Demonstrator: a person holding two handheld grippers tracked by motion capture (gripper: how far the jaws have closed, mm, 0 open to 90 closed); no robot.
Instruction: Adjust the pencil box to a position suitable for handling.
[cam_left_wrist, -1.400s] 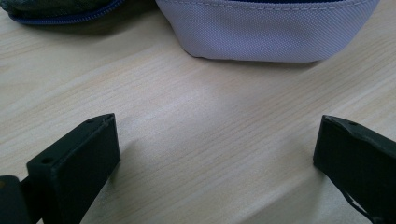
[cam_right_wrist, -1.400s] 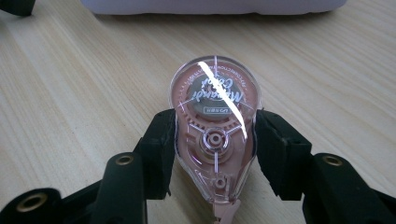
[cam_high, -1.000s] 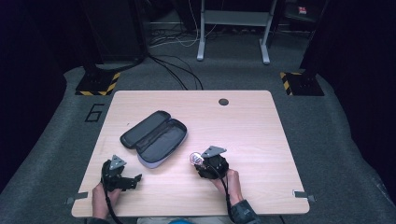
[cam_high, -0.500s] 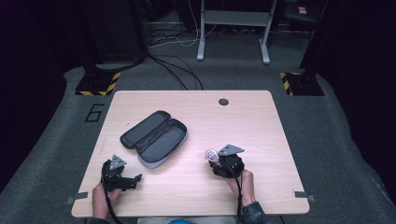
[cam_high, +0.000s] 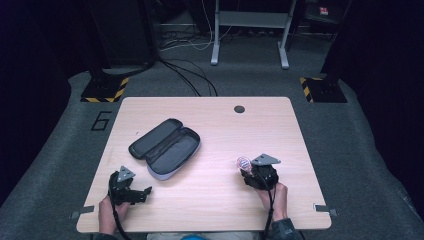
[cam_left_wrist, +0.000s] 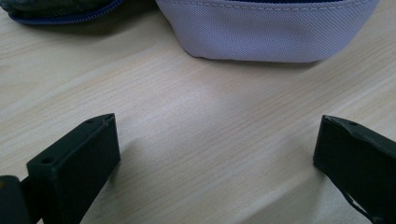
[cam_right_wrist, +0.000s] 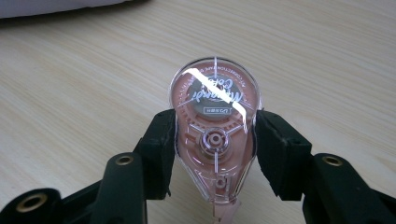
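A clear pink correction-tape dispenser (cam_right_wrist: 214, 130) sits between the jaws of my right gripper (cam_right_wrist: 215, 144), which is shut on it just above the wooden table (cam_high: 215, 200). In the high view the dispenser (cam_high: 243, 162) pokes out at the front of the right gripper (cam_high: 250, 172), right of the table's middle. An open pencil case (cam_high: 167, 146), grey outside and dark inside, lies left of centre. My left gripper (cam_high: 145, 192) rests near the front left edge, open, its jaws wide apart with bare wood between them (cam_left_wrist: 215, 154) and the case's grey end (cam_left_wrist: 266, 28) just ahead.
A round cable hole (cam_high: 239, 108) sits near the table's far edge. Beyond the table are floor cables (cam_high: 190, 75), a metal frame's legs (cam_high: 250, 45) and yellow-black striped feet (cam_high: 105, 92).
My right gripper has carried the dispenser to the right, away from the pencil case. The left gripper has stayed in place.
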